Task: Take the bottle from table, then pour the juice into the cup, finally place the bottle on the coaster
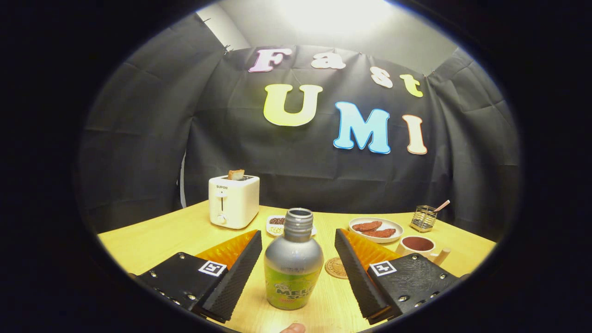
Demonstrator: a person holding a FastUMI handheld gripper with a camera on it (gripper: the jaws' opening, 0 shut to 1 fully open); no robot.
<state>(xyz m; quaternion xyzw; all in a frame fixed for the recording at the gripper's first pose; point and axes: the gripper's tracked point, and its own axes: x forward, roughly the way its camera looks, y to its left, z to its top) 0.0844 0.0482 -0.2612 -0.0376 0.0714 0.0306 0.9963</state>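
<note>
An uncapped silver bottle [293, 261] with a green label stands upright on the wooden table [157, 240], between my two fingers. My gripper [298, 236] is open; a gap shows on each side of the bottle, so neither finger touches it. A round cork coaster [336, 268] lies just right of the bottle, partly hidden by the right finger [356, 273]. Beyond that finger stands a cup [418, 245] with a wooden handle and dark liquid inside.
A white toaster [233, 201] with a slice of bread stands at the back left. Behind the bottle sits a small dish [276, 225] of bits, to its right a plate [375, 228] with brown pieces and a wire holder [423, 218]. A fingertip [293, 328] shows below the bottle.
</note>
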